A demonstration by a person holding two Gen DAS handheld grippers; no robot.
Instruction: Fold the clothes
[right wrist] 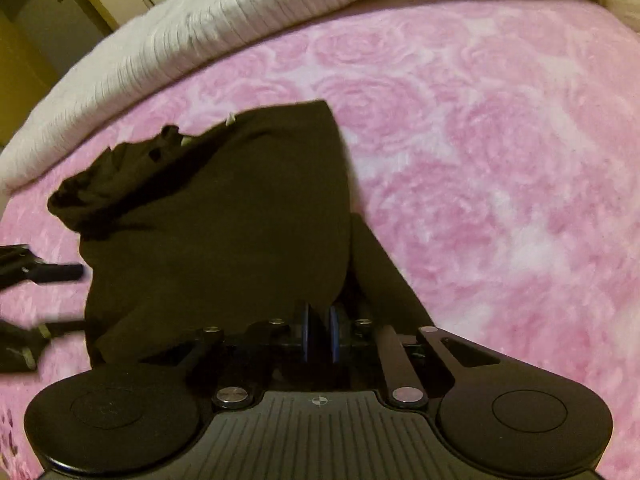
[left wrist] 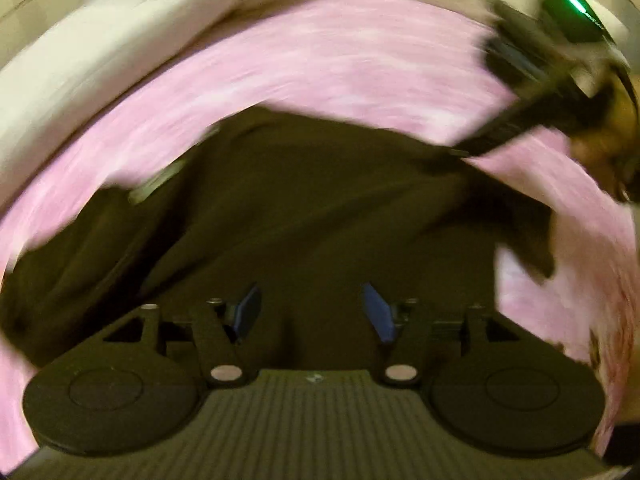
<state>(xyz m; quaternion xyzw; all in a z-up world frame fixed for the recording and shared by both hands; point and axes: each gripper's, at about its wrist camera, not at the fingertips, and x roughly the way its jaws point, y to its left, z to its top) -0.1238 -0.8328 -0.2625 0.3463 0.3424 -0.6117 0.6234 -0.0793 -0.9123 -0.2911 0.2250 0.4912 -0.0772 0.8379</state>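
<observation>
My matt black plastic claws [right wrist: 319, 338] meet soft dark matt cloth [right wrist: 224, 220] on a fuzzy pink rose-patterned blanket [right wrist: 500, 160]; ribbed white bedding [right wrist: 200, 36] beyond.

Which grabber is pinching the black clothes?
The right hand-held gripper: its blue pads are squeezed on the black garment. The left hand-held gripper is open, holding nothing.

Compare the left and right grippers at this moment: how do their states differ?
The left gripper is open, blue pads spread with nothing between them; the right gripper is shut on the dark garment. The left view is motion-blurred; the right is sharper. Both are over the pink blanket.
</observation>
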